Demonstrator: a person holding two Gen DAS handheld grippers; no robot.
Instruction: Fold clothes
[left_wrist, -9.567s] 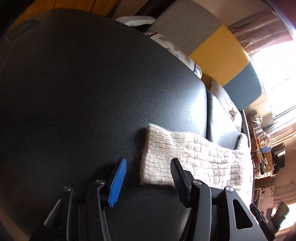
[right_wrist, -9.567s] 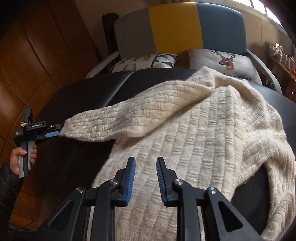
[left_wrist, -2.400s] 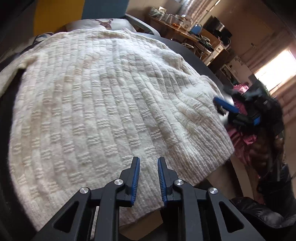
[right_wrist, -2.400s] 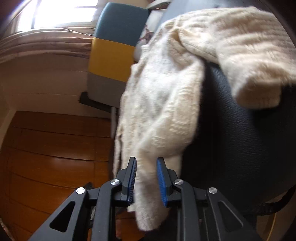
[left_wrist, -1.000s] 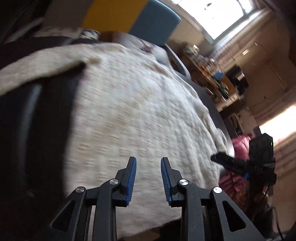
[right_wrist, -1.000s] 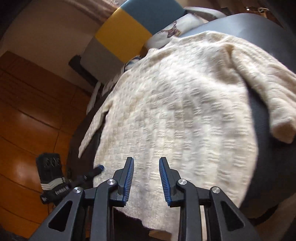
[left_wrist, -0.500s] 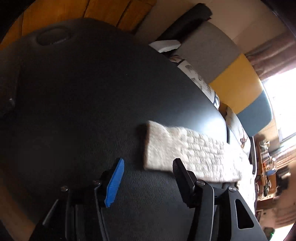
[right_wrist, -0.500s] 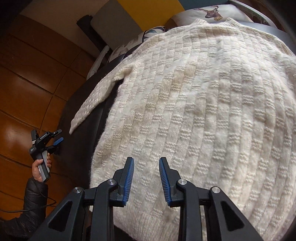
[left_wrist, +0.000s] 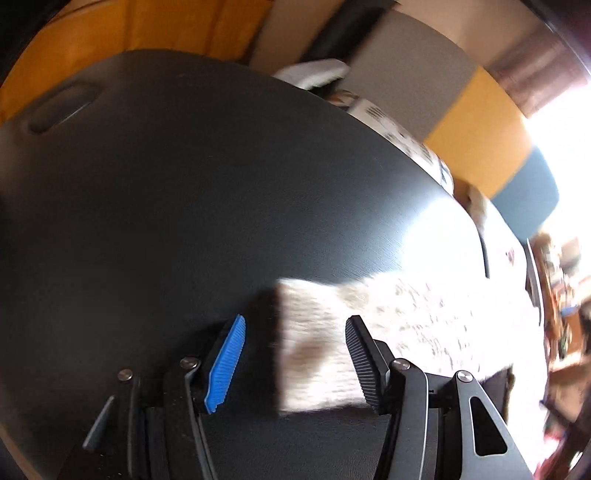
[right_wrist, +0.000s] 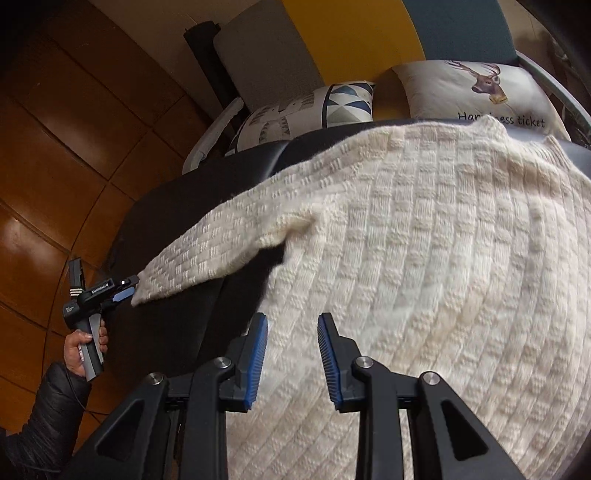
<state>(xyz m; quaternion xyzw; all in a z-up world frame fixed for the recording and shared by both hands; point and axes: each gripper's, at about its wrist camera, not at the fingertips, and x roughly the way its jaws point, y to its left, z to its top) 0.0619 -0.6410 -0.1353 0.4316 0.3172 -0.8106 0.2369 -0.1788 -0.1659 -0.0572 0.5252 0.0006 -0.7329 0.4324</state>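
A black padded table (right_wrist: 177, 221) fills most of both views, its dark leather-like top running back toward a chair with a grey, yellow and blue backrest (right_wrist: 332, 40). Spread across the table's right part lies a cream knitted sweater (right_wrist: 443, 258), its body flat and broad under the right wrist camera, one sleeve (right_wrist: 221, 251) stretched out to the left over the bare black surface. Behind the sweater, on the chair seat, rest two cushions: one with a deer print (right_wrist: 476, 92) and one with blue triangles (right_wrist: 306, 110). Brown wooden wall panels (right_wrist: 66, 129) fill the left side of the right wrist view. The right gripper (right_wrist: 291, 354) hovers over the sweater's lower left edge, its blue-padded fingers spread apart with knit showing between them and nothing pinched. The left gripper (left_wrist: 295, 358), held in a hand (right_wrist: 83, 345) below a dark sleeve (right_wrist: 48, 410), sits at the sleeve's cuff (left_wrist: 310, 339); its fingers stand wide apart on either side of the cuff end, not closed on it. The left wrist view is blurred and overexposed toward the right.
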